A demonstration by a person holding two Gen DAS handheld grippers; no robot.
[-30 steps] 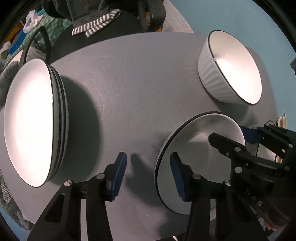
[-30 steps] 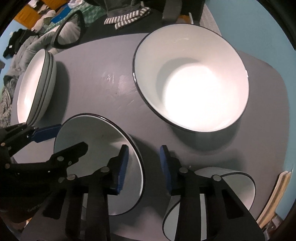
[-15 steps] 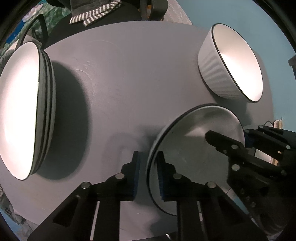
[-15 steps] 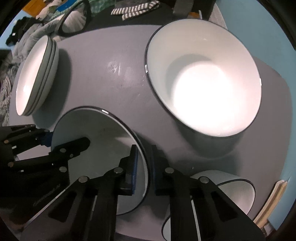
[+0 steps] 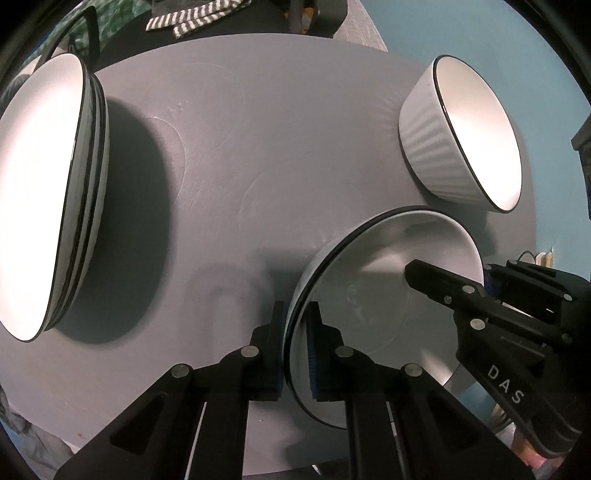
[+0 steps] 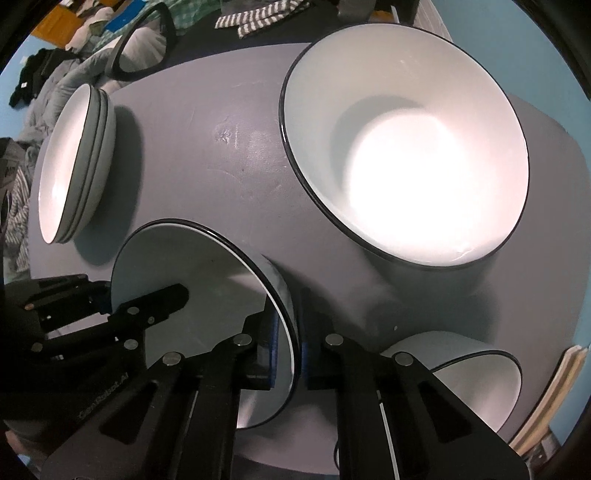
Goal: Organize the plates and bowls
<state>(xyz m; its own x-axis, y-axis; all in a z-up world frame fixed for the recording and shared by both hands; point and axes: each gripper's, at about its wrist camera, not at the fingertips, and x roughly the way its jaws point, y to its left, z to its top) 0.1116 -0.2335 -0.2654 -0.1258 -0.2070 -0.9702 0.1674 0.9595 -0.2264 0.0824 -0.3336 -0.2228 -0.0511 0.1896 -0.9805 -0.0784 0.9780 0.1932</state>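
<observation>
A white plate with a black rim is held off the grey round table by both grippers. My left gripper is shut on its left rim. My right gripper is shut on its opposite rim, where the plate shows again. A stack of white plates sits at the table's left; it also shows in the right wrist view. A large white ribbed bowl stands at the right; it shows from above in the right wrist view.
A smaller white bowl sits near the table's front right edge. Striped cloth and a dark chair lie beyond the far edge. Clothes are piled off the table's left. The floor is blue.
Both grippers went from open beside the plate to shut on its opposite rims. The plate now sits a little higher, above the table.
</observation>
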